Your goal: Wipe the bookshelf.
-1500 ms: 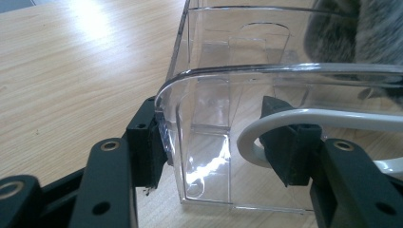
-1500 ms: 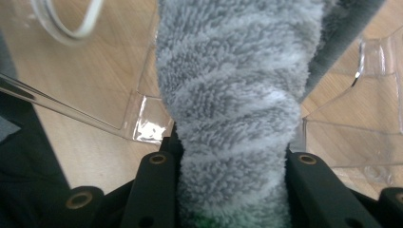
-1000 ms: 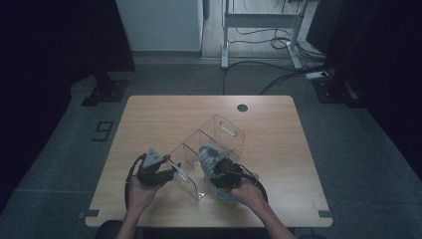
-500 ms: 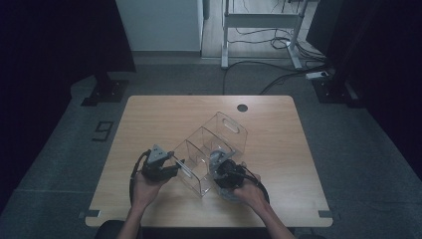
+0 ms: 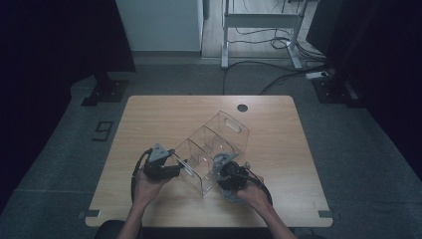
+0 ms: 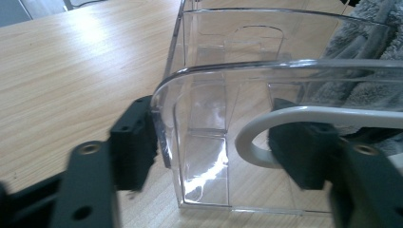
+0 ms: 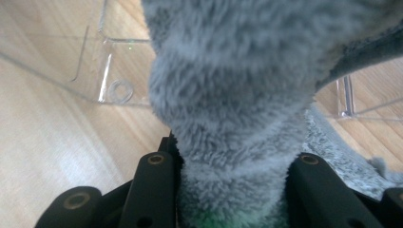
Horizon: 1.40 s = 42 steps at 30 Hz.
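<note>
A clear plastic bin (image 5: 214, 142) with several compartments lies at an angle on the wooden table (image 5: 149, 119). My left gripper (image 5: 180, 168) is at its near-left end. In the left gripper view the bin's corner wall (image 6: 214, 80) stands between the black jaws of my left gripper (image 6: 214, 147). They have just been opening, and a wide gap shows around the wall. My right gripper (image 5: 224, 178), at the bin's near-right side, is shut on a grey fluffy cloth (image 7: 228, 95). The cloth bulges up between the jaws of my right gripper (image 7: 233, 166). The cloth (image 6: 370, 47) also shows through the bin wall.
A round dark hole (image 5: 242, 107) sits near the table's far edge. Bare wood lies left of the bin and along the far side. A metal frame (image 5: 259, 30) and cables are on the floor beyond the table.
My right gripper has sunk a little toward the near edge with the cloth in it. My left hand has stayed at the bin's end.
</note>
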Each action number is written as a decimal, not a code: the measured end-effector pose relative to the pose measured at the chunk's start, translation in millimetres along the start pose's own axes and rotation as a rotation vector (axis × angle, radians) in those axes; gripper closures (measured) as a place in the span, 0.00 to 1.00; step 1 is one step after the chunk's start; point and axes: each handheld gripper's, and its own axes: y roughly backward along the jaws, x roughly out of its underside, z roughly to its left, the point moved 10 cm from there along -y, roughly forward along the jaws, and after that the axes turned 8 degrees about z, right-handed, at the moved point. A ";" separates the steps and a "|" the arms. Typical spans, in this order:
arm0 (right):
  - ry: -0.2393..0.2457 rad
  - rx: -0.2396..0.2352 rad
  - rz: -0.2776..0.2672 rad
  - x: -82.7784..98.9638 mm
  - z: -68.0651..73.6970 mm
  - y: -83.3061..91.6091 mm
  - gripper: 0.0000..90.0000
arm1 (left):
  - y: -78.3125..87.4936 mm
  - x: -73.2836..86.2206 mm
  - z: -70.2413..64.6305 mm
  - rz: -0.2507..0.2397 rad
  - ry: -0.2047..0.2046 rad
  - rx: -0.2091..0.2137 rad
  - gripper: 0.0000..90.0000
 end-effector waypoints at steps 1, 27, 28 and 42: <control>0.008 -0.002 0.000 0.7 0.1 2.4 0.72 | 1.3 0.6 0.5 -0.001 0.003 0.001 0.29; 0.045 -0.116 -0.087 -51.5 14.2 99.2 0.70 | 26.3 79.9 7.5 0.215 -0.099 -0.045 0.00; 0.050 -0.119 -0.086 -55.3 15.5 101.4 0.70 | 26.1 84.9 8.8 0.227 -0.102 -0.049 0.00; 0.113 -0.159 -0.078 -117.4 41.5 110.6 0.70 | 22.7 122.1 26.8 0.327 -0.064 -0.050 0.00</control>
